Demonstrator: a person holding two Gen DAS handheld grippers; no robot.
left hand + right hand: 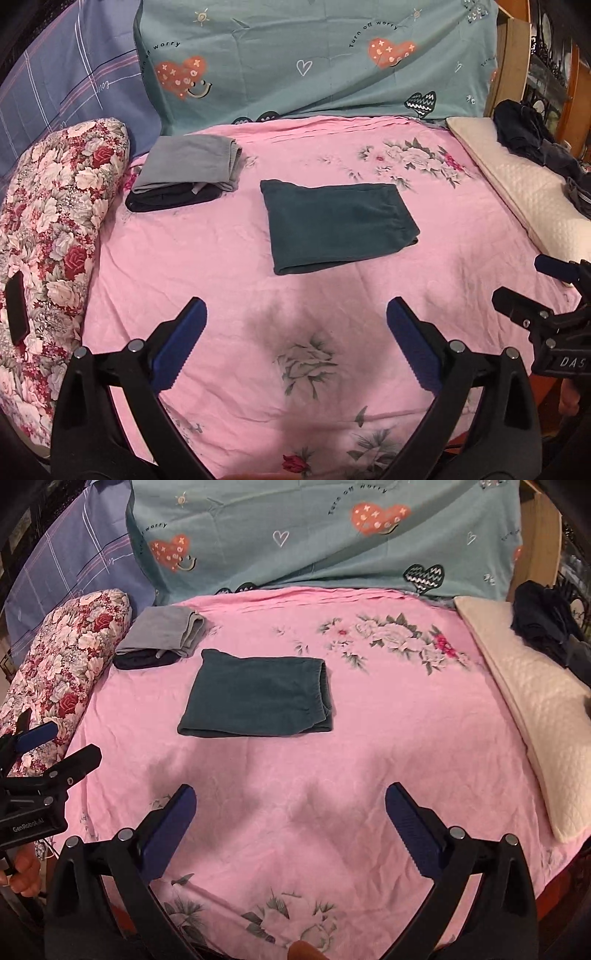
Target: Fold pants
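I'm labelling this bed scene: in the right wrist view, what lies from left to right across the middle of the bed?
Floral quilt roll → grey-and-black folded stack → folded dark teal pants → cream pillow → dark clothes pile.

Left hand-held gripper [295, 314] and right hand-held gripper [290, 801] both gape, empty.
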